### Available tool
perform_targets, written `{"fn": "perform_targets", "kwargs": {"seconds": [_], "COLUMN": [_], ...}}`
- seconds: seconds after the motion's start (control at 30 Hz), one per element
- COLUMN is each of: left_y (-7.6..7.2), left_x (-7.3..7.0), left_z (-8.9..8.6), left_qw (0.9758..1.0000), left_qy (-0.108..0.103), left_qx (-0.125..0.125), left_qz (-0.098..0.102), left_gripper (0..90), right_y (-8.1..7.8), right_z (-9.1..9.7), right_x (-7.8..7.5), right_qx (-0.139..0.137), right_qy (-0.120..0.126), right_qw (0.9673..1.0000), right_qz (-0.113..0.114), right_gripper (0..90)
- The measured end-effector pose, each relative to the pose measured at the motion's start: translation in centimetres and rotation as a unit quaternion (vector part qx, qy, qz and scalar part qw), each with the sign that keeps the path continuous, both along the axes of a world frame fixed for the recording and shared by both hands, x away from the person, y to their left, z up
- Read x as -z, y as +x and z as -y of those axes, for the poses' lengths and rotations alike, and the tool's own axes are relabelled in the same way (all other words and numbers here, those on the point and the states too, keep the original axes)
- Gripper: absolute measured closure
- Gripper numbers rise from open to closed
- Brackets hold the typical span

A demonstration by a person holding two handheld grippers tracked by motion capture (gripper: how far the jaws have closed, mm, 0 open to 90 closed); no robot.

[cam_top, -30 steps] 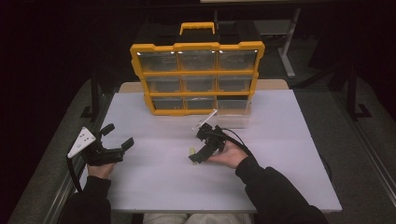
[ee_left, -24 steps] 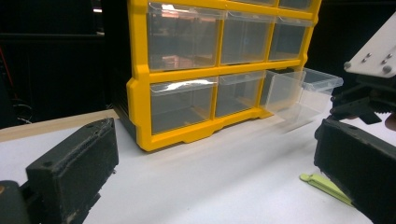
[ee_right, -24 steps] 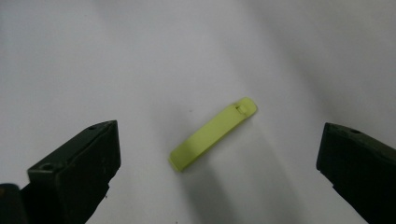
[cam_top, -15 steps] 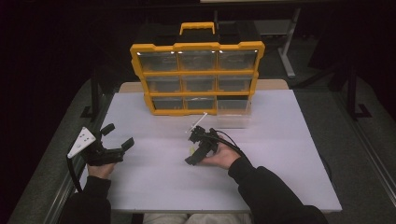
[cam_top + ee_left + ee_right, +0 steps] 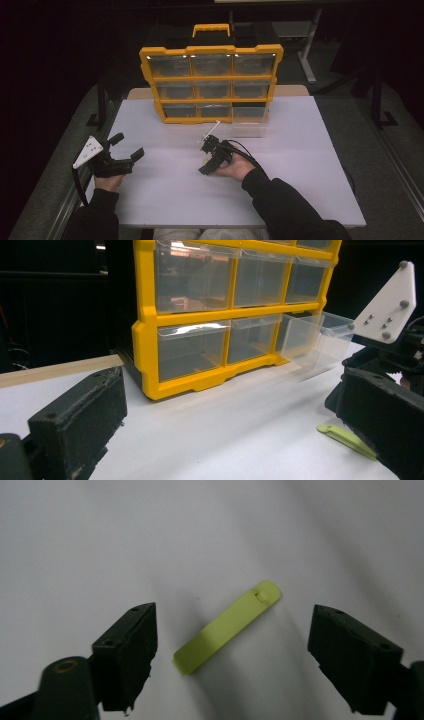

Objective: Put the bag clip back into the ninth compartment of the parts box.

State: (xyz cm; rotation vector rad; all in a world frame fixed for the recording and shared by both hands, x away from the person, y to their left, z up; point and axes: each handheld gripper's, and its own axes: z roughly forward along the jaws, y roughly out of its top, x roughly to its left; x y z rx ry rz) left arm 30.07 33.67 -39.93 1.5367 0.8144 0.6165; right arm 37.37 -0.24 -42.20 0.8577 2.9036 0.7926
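So far nothing is gripped: the right gripper [image 5: 230, 645] has been closing its spread jaws around the lime-green plastic strip [image 5: 227, 627], lying between them on the worktop [image 5: 100, 540], untouched; pinching and lifting remain.

White-topped table [image 5: 310, 150], wooden strip along its far edge, grey carpeted floor [image 5: 395, 165], dark unlit room, metal desk leg [image 5: 309, 55] behind.

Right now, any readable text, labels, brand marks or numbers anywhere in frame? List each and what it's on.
None readable.
Yellow plastic drawer organiser with clear drawers: no label or brand visible on its front.
Small flat lime-green plastic clip: plain, only a small notch near one end.
White three-cornered plate on the right gripper: screws only, no print.
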Motion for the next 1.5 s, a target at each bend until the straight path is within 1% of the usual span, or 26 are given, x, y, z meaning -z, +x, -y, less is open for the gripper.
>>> {"fn": "perform_targets", "kwargs": {"seconds": [0.1, 0.17, 0.27, 0.33, 0.47, 0.5, 0.53, 0.57, 0.6, 0.67, 0.73, 0.77, 0.97, 1.0, 1.13, 1.37, 1.5], "left_y": [0.0, 0.1, 0.2, 0.1, 0.1, 0.1, 0.1, 0.1, 0.1, 0.1, 0.1, 0.1, 0.1, 0.1, 0.1, 0.2, 0.1], "left_x": [0.0, 0.1, 0.2, 0.1, 0.1, 0.1, 0.1, 0.1, 0.1, 0.1, 0.1, 0.1, 0.1, 0.1, 0.1, 0.1, 0.1], "left_z": [0.0, -0.1, -0.1, -0.1, -0.1, -0.1, -0.1, -0.1, -0.1, -0.1, -0.1, -0.1, -0.1, -0.1, -0.1, -0.1, 0.0], "left_qw": [1.0000, 1.0000, 0.9999, 1.0000, 1.0000, 1.0000, 1.0000, 1.0000, 1.0000, 1.0000, 1.0000, 1.0000, 1.0000, 1.0000, 1.0000, 0.9999, 0.9999], "left_qy": [0.000, -0.005, -0.004, -0.004, -0.004, -0.004, -0.004, -0.003, -0.003, -0.003, -0.004, -0.003, -0.003, -0.003, -0.002, -0.006, -0.005], "left_qx": [0.001, 0.006, 0.006, 0.005, 0.005, 0.004, 0.005, 0.005, 0.004, 0.004, 0.003, 0.003, 0.003, 0.003, 0.004, 0.009, 0.010], "left_qz": [-0.002, -0.007, -0.009, -0.007, -0.007, -0.007, -0.006, -0.006, -0.006, -0.005, -0.005, -0.005, -0.004, -0.005, -0.004, -0.008, -0.007], "left_gripper": [0.0, 0.0, 0.0, 0.0, 0.0, 0.0, 0.0, 0.0, 0.0, 0.0, 0.0, 0.0, 0.0, 0.0, 0.0, 0.0, 0.0], "right_y": [0.0, -0.1, -0.1, -0.1, -0.1, -0.2, -0.2, -0.2, -0.2, -0.3, -0.2, -0.2, -0.3, -0.3, -0.3, -0.3, -0.2], "right_z": [0.0, -0.1, -0.4, -0.4, -0.4, -0.4, -0.4, -0.4, -0.4, -0.5, -0.4, -0.4, -0.4, -0.3, -0.2, 0.5, 1.2], "right_x": [0.1, 0.1, 0.3, 0.4, 0.3, 0.3, 0.3, 0.3, 0.4, 0.3, 0.3, 0.3, 0.2, 0.2, 0.0, -1.0, -1.6], "right_qx": [-0.003, -0.010, -0.012, -0.014, -0.007, -0.009, -0.013, -0.013, -0.015, -0.011, -0.005, -0.005, -0.007, -0.008, -0.010, -0.004, 0.005], "right_qy": [0.001, 0.002, -0.005, -0.011, -0.013, -0.013, -0.025, -0.025, -0.029, -0.036, -0.033, -0.034, -0.038, -0.034, -0.028, -0.001, 0.021], "right_qw": [1.0000, 0.9999, 0.9999, 0.9998, 0.9999, 0.9998, 0.9996, 0.9996, 0.9994, 0.9991, 0.9994, 0.9993, 0.9991, 0.9993, 0.9995, 0.9998, 0.9996], "right_qz": [-0.002, -0.001, -0.004, -0.003, 0.005, 0.007, 0.011, 0.011, 0.010, 0.018, 0.013, 0.013, 0.016, 0.012, 0.014, 0.017, 0.017], "right_gripper": [24.8, 28.3, 30.7, 34.1, 47.4, 51.9, 54.9, 54.9, 57.7, 64.9, 73.4, 76.1, 76.9, 77.0, 77.0, 77.0, 77.0]}}
